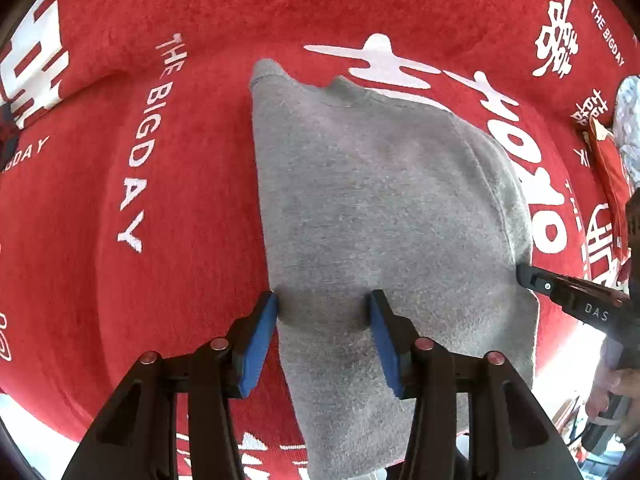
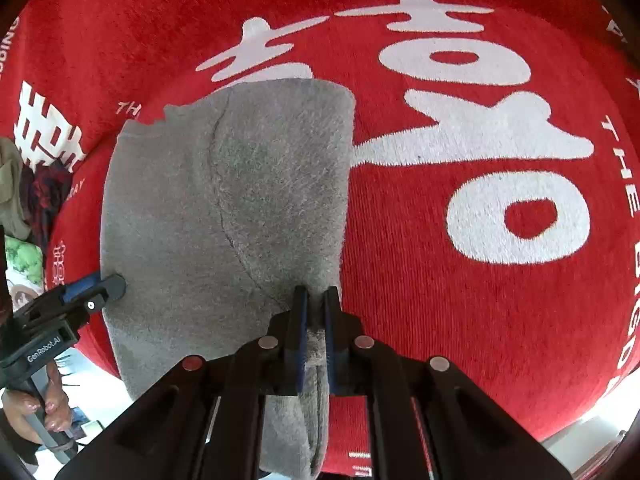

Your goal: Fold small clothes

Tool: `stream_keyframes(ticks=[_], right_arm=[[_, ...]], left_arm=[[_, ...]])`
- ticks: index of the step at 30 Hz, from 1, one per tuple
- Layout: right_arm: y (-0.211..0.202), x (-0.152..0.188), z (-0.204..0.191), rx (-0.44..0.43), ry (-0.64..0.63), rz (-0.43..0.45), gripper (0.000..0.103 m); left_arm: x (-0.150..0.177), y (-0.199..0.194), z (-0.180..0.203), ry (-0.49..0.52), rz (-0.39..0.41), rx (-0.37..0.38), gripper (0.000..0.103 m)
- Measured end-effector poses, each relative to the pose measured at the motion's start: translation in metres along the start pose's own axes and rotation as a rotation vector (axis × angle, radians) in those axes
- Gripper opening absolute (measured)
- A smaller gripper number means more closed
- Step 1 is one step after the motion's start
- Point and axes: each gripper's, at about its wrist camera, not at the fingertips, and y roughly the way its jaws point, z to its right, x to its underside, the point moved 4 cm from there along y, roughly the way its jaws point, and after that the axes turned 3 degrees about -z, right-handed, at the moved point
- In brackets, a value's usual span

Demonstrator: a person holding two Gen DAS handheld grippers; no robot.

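Note:
A grey knitted garment [image 1: 380, 208] lies partly folded on a red blanket [image 1: 168, 280] with white lettering; it also shows in the right wrist view [image 2: 224, 208]. My left gripper [image 1: 324, 312] is open, its blue-padded fingers standing on either side of the garment's left edge. It appears from the side in the right wrist view [image 2: 108, 284]. My right gripper [image 2: 316, 300] is shut on the garment's right edge, with grey fabric pinched between the fingers. It shows at the garment's right side in the left wrist view [image 1: 524, 274].
The red blanket [image 2: 480, 280] covers the whole surface. Other clothes [image 2: 24, 188] are piled at the left in the right wrist view. A red packet [image 1: 610, 176] and patterned cloth [image 1: 628, 120] lie at the right in the left wrist view.

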Motion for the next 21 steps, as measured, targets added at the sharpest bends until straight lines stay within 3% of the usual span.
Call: stream_keyframes(ticks=[5,11,15,21], right_arm=[[-0.008,0.005,0.003,0.025,0.040,0.013,0.009],[-0.030,0.019,0.011,0.117,0.100,0.052,0.009],[-0.050,0.029,0.010,0.098,0.137,0.100,0.009],[-0.050,0.030,-0.016,0.055,0.070,0.104,0.009]], left_arm=[[-0.001,-0.001,0.000,0.020,-0.007,-0.011,0.050],[-0.001,-0.001,-0.001,-0.001,-0.007,-0.009,0.050],[-0.001,-0.002,0.002,0.022,-0.004,-0.027,0.050],[-0.001,-0.002,0.002,0.016,-0.008,-0.032,0.050]])
